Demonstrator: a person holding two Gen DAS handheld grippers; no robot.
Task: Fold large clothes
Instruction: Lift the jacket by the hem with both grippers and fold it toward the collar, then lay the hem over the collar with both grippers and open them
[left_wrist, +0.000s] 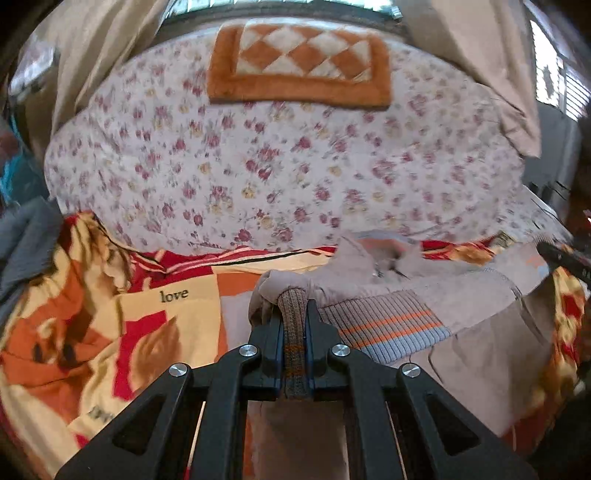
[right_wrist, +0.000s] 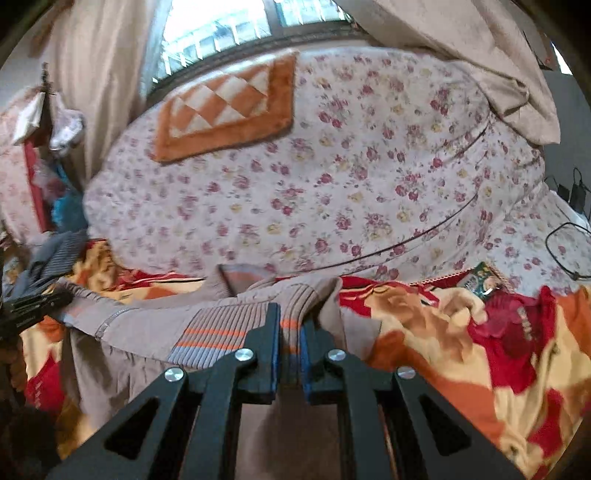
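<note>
A taupe sweatshirt (left_wrist: 476, 310) with a ribbed hem striped orange and blue lies stretched across a red, orange and cream blanket (left_wrist: 92, 332). My left gripper (left_wrist: 293, 314) is shut on a ribbed corner of the sweatshirt's hem. My right gripper (right_wrist: 291, 317) is shut on the other ribbed corner of the sweatshirt (right_wrist: 147, 325), and the hem band runs off to its left. Each view catches the tip of the other gripper at its edge: the right gripper (left_wrist: 565, 258) and the left gripper (right_wrist: 33, 302).
Behind the blanket (right_wrist: 461, 350) the bed carries a floral quilt (left_wrist: 288, 155) with an orange and white checked mat (left_wrist: 299, 66) on it. Beige curtains (right_wrist: 461, 44) hang by the window. A grey garment (left_wrist: 26, 243) lies far left, black cables (right_wrist: 565, 236) far right.
</note>
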